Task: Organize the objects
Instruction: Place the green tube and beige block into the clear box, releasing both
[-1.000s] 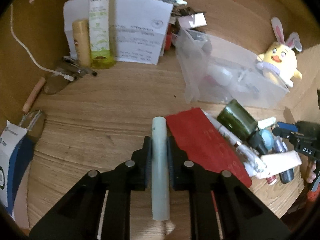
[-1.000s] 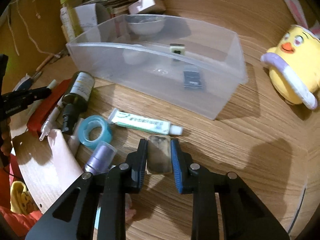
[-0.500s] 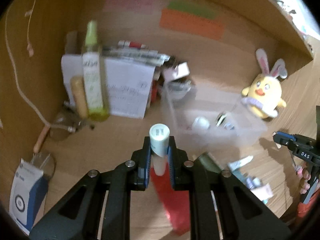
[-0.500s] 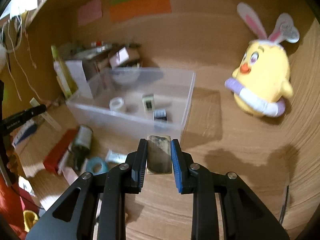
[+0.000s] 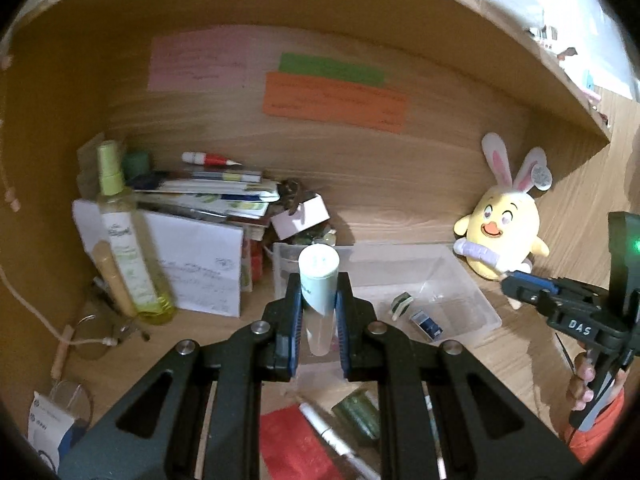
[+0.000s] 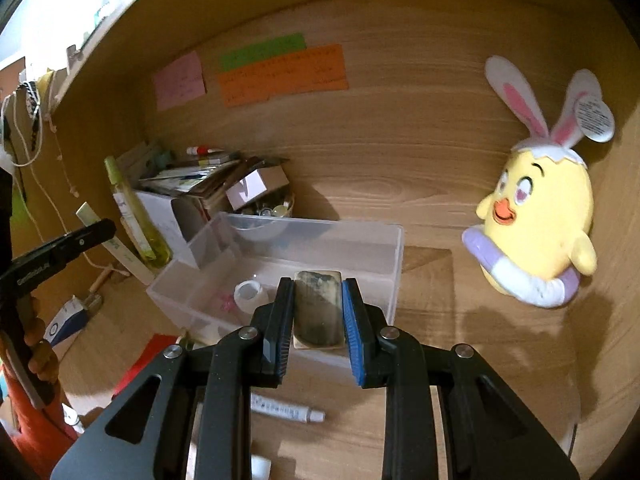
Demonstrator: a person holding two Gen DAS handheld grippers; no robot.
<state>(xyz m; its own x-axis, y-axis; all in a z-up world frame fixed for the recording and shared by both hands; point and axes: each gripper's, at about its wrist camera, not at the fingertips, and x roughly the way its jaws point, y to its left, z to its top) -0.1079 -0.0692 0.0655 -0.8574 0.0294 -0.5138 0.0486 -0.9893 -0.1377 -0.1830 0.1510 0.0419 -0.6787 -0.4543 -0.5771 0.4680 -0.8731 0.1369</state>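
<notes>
My left gripper [image 5: 318, 300] is shut on a pale green tube [image 5: 318, 280], held up off the desk, cap end toward the clear plastic bin [image 5: 476, 304]. My right gripper [image 6: 318, 308] is shut on a small flat dark tin [image 6: 318, 306], held above the near wall of the same bin [image 6: 394, 256]. The bin holds a white tape roll [image 6: 250, 294] and two small items [image 5: 426, 322]. The right gripper also shows in the left wrist view [image 5: 520, 286], and the left one in the right wrist view [image 6: 106, 230].
A yellow bunny plush [image 6: 536, 216] sits right of the bin. A white box stacked with papers [image 5: 192, 256] and a green spray bottle [image 5: 128, 248] stand at the left. A red card [image 5: 296, 448], pen, dark bottle [image 5: 358, 416] and toothpaste tube [image 6: 286, 412] lie in front.
Both grippers have lifted their objects off the desk and tilted up toward the bin. The tube and the tin stay gripped.
</notes>
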